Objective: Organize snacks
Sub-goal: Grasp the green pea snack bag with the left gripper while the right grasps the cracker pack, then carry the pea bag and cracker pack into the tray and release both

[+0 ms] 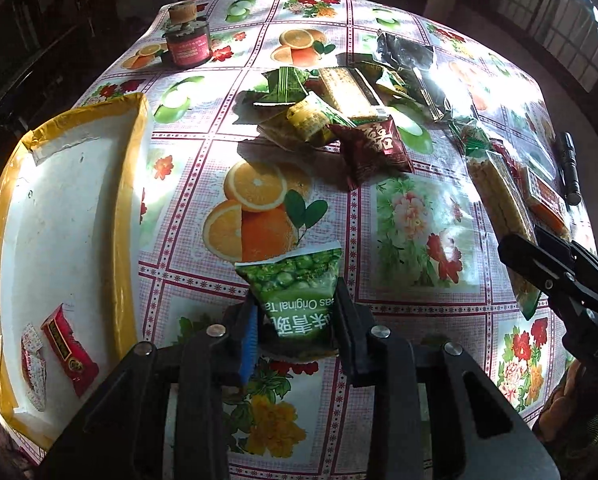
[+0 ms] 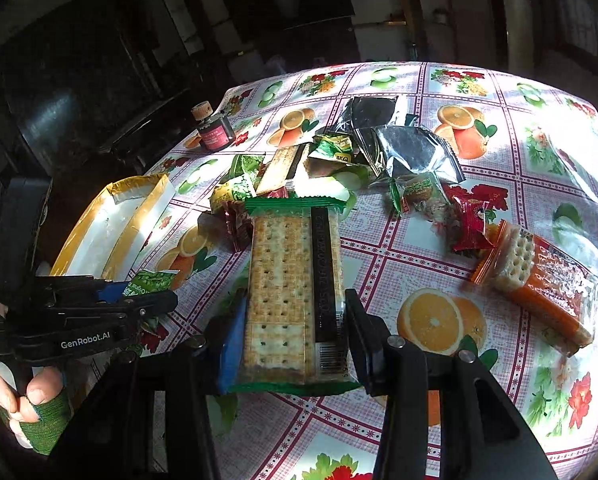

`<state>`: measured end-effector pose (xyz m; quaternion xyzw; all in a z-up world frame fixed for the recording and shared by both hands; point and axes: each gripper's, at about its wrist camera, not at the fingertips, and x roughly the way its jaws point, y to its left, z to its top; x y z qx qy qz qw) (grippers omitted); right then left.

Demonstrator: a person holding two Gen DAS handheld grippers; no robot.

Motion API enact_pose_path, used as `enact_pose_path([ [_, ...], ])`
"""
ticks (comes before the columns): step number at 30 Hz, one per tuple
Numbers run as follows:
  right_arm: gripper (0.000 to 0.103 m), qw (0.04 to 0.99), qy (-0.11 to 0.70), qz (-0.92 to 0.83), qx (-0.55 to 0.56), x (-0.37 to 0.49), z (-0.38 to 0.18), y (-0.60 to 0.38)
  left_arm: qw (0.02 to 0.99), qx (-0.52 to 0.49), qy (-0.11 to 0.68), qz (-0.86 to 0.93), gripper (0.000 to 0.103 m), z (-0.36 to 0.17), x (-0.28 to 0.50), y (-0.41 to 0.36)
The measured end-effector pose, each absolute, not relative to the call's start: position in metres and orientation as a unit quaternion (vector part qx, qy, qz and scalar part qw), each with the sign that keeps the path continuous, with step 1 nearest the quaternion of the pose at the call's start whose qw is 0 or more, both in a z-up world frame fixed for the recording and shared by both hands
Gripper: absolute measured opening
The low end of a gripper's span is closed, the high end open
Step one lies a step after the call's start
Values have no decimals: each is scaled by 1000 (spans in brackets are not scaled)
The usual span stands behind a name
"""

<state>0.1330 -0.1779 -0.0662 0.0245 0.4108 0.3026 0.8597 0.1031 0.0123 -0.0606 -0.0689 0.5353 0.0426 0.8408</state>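
My left gripper (image 1: 295, 312) is shut on a green pea snack packet (image 1: 295, 292), held above the fruit-print tablecloth (image 1: 419, 208). It also shows in the right wrist view (image 2: 155, 280). My right gripper (image 2: 295, 320) is shut on a long cracker pack (image 2: 291, 280) with a green edge. A white box with yellow rim (image 1: 59, 220) lies left and holds a red snack packet (image 1: 69, 350) and a small white wrapper (image 1: 33, 360). A pile of mixed snack packets (image 1: 339, 108) lies at the table's middle.
A dark jar with a cork lid (image 1: 187, 40) stands at the far left. An orange wafer pack (image 2: 539, 288) and a red packet (image 2: 471, 224) lie right. A black flashlight (image 1: 569, 168) lies near the right edge. Silver foil bags (image 2: 403, 148) top the pile.
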Motion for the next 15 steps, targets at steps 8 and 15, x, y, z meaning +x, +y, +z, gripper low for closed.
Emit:
enact_pose_path([
  [8,46,851,403,332,50,107,-60,-163,853,-68,514,67,34,-40,69,27],
  [15,46,848,396,350,34,91,-51,-140,858,-74,502,86,34,-32,49,45],
])
